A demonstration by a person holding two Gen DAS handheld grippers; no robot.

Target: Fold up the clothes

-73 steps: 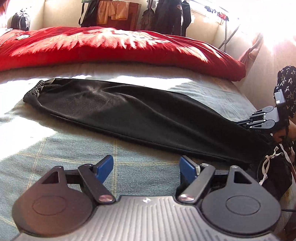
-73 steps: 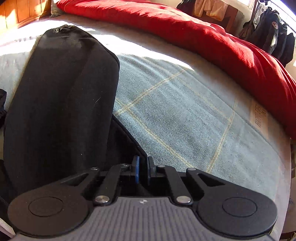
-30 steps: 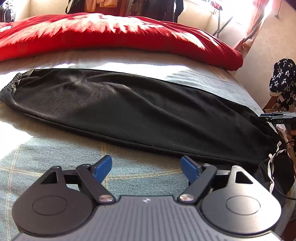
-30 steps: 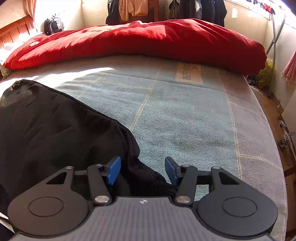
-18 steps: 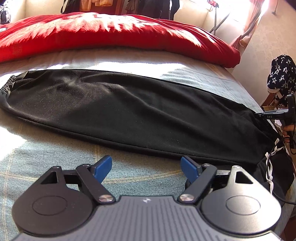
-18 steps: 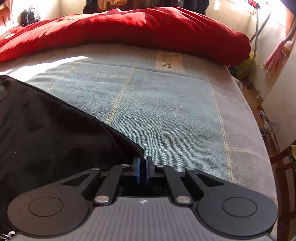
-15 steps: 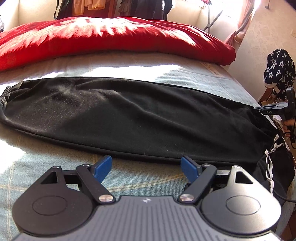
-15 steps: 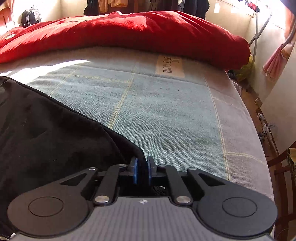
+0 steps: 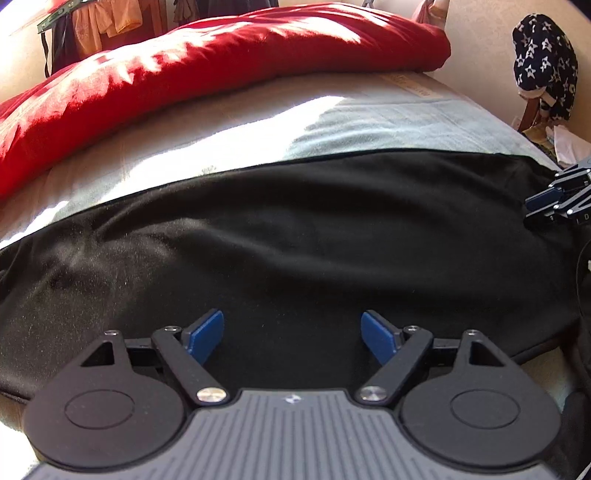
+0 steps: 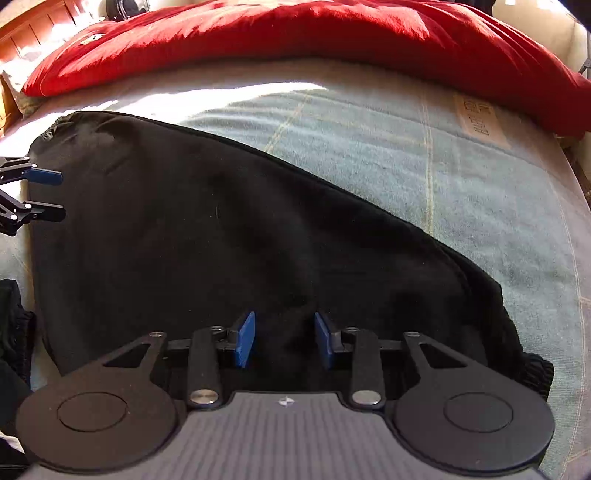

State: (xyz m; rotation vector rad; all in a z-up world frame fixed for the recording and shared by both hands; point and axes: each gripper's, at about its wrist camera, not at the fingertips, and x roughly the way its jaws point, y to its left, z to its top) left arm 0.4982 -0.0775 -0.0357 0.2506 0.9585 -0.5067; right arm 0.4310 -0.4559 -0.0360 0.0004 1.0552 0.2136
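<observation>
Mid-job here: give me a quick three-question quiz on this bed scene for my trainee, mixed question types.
1. True or false: the left gripper has its blue pads clamped on the long black fabric trousers.
2. Multiple choice: what lies along the far side of the pale blue checked bed cover? A) a red duvet B) a green towel C) a stack of books
3. Fill in: the right gripper is ___, its pads apart over the black cloth.

Key: 1 false, both pads stand wide apart, gripping nothing. 2 A. 3 open.
</observation>
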